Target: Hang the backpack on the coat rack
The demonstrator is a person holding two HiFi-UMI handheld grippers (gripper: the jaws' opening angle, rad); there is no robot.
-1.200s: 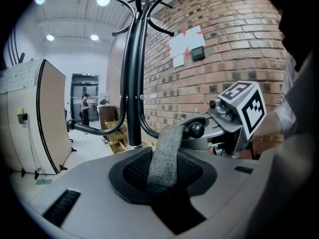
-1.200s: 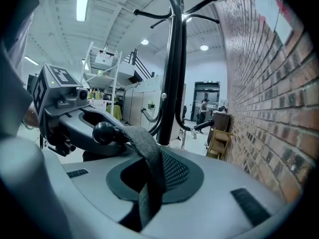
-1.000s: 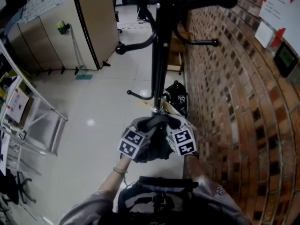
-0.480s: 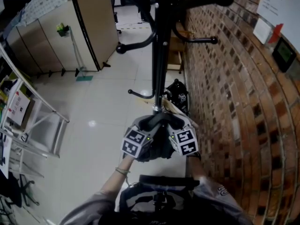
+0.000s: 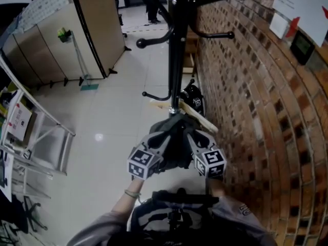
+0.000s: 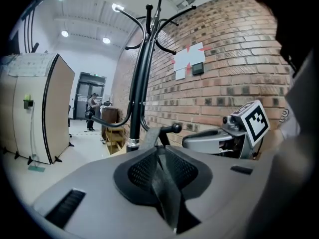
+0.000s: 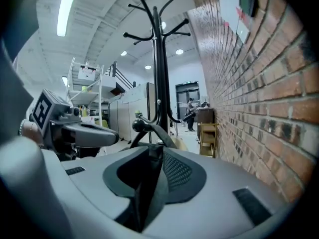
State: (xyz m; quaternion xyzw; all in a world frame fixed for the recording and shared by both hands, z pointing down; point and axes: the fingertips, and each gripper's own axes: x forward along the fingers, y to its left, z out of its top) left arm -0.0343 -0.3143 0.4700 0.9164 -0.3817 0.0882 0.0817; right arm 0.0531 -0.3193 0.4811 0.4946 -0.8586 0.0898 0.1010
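Observation:
The black coat rack (image 5: 177,60) stands against the brick wall. The dark backpack (image 5: 175,146) hangs low on its pole, between my two grippers. Its grey strap (image 6: 167,193) runs up out of my left gripper (image 6: 162,156) and over a knobbed hook (image 6: 175,128). The left jaws are closing with the strap lying in the gap, a dark slit still beside it. My right gripper (image 7: 149,158) also has the strap (image 7: 149,183) between its jaws, leading up to that hook (image 7: 138,126). Its jaws are closing too, with a gap beside the strap. Both marker cubes show in the head view.
The brick wall (image 5: 256,111) runs close along the right. At the rack's foot lie a black bag (image 5: 192,97) and a wooden board (image 5: 199,121). A beige partition (image 5: 97,29) and a metal frame (image 5: 43,137) stand to the left. A person (image 5: 152,4) stands far off.
Both grippers have drawn back from the rack's pole toward me, their cubes now lower in the head view. The backpack stays hanging at the pole.

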